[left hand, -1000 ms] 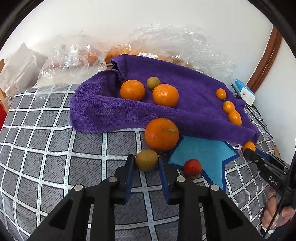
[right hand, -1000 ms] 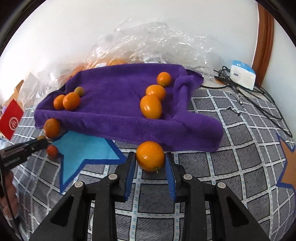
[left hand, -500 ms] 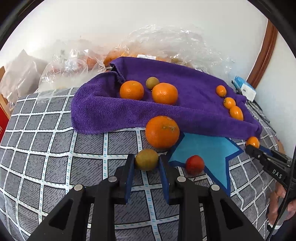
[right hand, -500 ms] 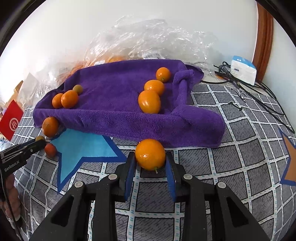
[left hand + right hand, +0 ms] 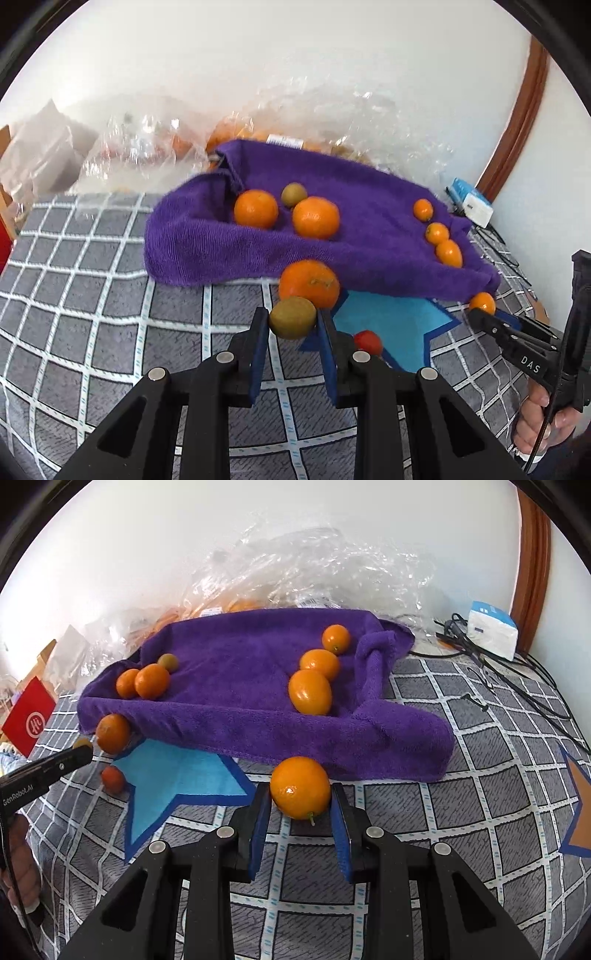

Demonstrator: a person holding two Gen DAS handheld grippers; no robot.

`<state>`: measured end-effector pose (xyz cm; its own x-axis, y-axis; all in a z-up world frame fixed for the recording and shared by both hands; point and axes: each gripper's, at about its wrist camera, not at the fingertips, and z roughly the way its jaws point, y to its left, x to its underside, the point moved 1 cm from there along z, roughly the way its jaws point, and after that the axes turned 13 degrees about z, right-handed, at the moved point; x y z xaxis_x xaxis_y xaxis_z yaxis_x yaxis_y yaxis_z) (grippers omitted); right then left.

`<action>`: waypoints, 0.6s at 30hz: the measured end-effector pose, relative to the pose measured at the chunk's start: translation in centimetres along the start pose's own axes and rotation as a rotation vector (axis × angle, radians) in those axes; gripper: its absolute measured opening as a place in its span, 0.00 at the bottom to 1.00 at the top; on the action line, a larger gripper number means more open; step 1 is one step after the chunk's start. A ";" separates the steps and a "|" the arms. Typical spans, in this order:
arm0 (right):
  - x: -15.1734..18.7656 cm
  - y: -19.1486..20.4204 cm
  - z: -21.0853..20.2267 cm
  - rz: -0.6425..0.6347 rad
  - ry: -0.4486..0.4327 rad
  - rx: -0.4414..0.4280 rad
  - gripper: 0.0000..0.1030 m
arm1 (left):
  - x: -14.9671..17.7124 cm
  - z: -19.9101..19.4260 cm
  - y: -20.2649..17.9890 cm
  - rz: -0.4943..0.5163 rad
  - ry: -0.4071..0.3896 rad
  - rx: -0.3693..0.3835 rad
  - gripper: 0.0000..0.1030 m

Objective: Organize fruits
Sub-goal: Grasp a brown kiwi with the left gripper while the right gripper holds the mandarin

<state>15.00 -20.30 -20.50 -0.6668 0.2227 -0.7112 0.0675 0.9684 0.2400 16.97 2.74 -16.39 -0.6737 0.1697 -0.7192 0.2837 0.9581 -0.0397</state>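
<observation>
Our left tool [image 5: 293, 325] grips the greenish fruit [image 5: 293, 316]. Our right tool [image 5: 300, 805] clamps an orange [image 5: 300, 787], both near the purple towel's [image 5: 258, 701] front edge.

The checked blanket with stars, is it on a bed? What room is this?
Probably a bedroom at home. The checked blanket looks like bedding, a wooden door frame stands by the white wall, and a charger with cables lies nearby.

My left gripper [image 5: 291, 325] has black arms and blue pads, and it clamps an olive-green fruit [image 5: 293, 316]. My right gripper [image 5: 300, 805], also black and blue, pinches a glossy orange kumquat [image 5: 300, 787]. The towel [image 5: 354, 236] is deep purple. The bedspread [image 5: 92, 295] is grey with a white grid and a light blue star [image 5: 388, 325] edged in darker blue. A small fruit [image 5: 367, 341] is red.
</observation>
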 end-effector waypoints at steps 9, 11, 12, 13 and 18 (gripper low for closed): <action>-0.2 2.0 -2.3 -0.054 -0.051 -0.051 0.31 | -1.5 -3.2 -0.3 0.018 -0.031 0.011 0.24; -0.9 2.3 -3.0 -0.050 -0.062 -0.060 0.31 | -2.0 -4.3 0.0 0.022 -0.038 0.016 0.24; -1.4 2.5 -3.4 -0.048 -0.070 -0.062 0.31 | -2.4 -4.8 0.1 0.023 -0.041 0.014 0.24; -1.9 2.6 -3.7 -0.048 -0.075 -0.058 0.31 | -2.9 -5.3 0.3 0.023 -0.041 0.009 0.24; -6.0 3.2 -5.4 -0.055 -0.115 -0.028 0.31 | -6.1 -7.7 2.0 -0.003 -0.069 -0.019 0.24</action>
<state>15.22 -19.15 -11.87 -0.5794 0.1825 -0.7944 0.0111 0.9763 0.2162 16.34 5.38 -6.73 -0.6257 0.1511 -0.7653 0.2683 0.9629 -0.0292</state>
